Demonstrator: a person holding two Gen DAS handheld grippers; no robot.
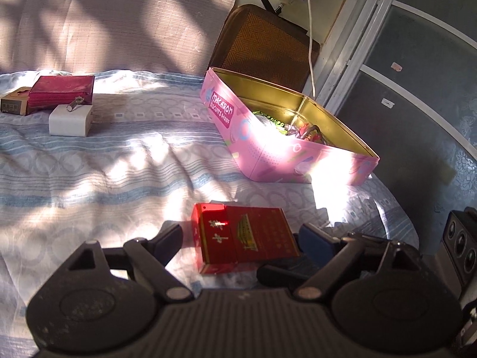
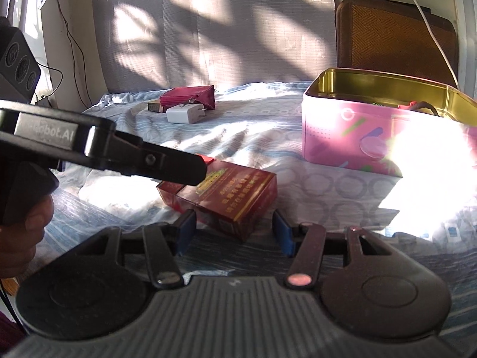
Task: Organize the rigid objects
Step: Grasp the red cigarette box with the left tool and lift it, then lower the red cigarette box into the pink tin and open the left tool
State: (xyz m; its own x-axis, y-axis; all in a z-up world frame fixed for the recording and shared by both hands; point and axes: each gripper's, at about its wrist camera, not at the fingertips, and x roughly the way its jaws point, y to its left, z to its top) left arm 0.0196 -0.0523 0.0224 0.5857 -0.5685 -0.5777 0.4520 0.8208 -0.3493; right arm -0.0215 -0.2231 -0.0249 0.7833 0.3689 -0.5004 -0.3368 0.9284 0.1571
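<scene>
**Jaws apart around a red pack on the bed**

Both pairs of jaws are held apart, and nothing is gripped by either. The left gripper (image 1: 237,240) is spread wide on either side of a glossy red rectangular cardboard pack with gold print (image 1: 244,237), which lies flat on the blue-and-white patterned bedsheet (image 1: 104,164); clear gaps are seen between its pads and the pack. The right gripper (image 2: 234,232) is opened less far, with a corner of the same pack (image 2: 220,198) set between its blue pads, untouched. An open pink rectangular biscuit tin with a gold interior (image 1: 256,146) is placed beyond the pack, small items inside it. Well apart, near the bed's far edge, a dark red zipped pouch (image 1: 61,92), a white plug adapter (image 1: 71,120) and a small brown box (image 1: 13,104) are grouped together.
</scene>
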